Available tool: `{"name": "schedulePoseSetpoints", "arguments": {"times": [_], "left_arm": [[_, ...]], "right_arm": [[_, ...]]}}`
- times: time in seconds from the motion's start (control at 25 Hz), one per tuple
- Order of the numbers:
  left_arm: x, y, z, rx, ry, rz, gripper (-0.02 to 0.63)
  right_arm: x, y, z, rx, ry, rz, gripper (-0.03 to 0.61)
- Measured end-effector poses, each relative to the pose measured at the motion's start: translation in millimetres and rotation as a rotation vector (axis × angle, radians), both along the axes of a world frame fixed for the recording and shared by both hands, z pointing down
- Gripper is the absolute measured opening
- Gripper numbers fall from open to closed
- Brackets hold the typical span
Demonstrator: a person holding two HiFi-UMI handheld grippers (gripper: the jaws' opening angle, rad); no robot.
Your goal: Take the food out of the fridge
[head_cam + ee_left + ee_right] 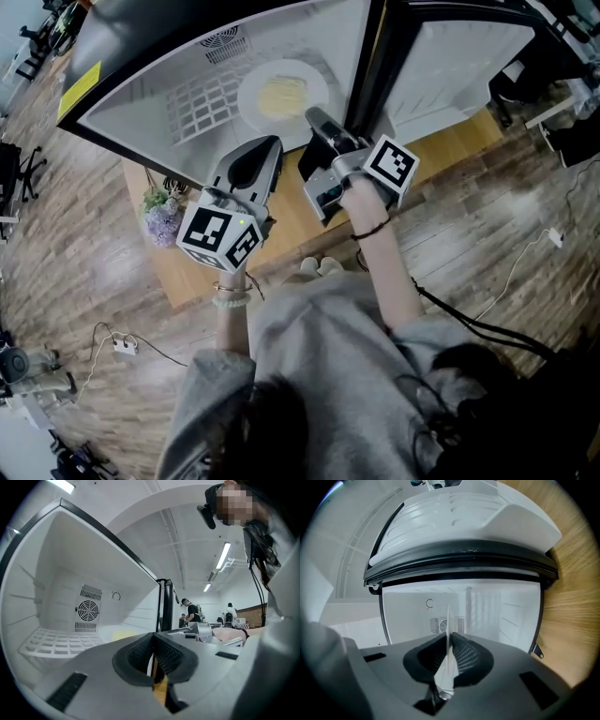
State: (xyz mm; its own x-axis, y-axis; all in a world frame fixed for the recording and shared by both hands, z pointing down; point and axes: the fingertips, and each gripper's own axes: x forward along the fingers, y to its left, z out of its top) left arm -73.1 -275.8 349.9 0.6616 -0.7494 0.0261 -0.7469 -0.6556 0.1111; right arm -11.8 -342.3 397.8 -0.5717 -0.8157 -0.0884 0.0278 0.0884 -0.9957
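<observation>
While my right claw (315, 116) is closed on the near rim of the round white plate (251, 99) of pale yellow food (281, 96), which lies flat just ahead on the white wire fridge shelf (197, 112), my left claw (270, 142) hangs closed and empty, farther back.

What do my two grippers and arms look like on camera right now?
Both the left gripper and right gripper are grey shells with black ribbed pads and a black-and-white marker cube behind. Grey top, forearms bare; pale beaded bracelet left, dark wristband right.
</observation>
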Motion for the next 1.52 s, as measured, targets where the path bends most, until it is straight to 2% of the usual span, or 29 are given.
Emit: {"name": "schedulePoseSetpoints", "arguments": {"times": [0.88, 1.52], "left_arm": [[4.3, 41.6, -10.2, 0.023, 0.01, 0.018, 0.008], [12.0, 44.1, -10.2, 0.022, 0.019, 0.026, 0.008]], "right_arm": [[13.4, 46.5, -11.1, 0.031, -0.025, -0.022, 0.04], [18.7, 53.7, -7.8, 0.018, -0.047, -0.022, 0.04]]}}
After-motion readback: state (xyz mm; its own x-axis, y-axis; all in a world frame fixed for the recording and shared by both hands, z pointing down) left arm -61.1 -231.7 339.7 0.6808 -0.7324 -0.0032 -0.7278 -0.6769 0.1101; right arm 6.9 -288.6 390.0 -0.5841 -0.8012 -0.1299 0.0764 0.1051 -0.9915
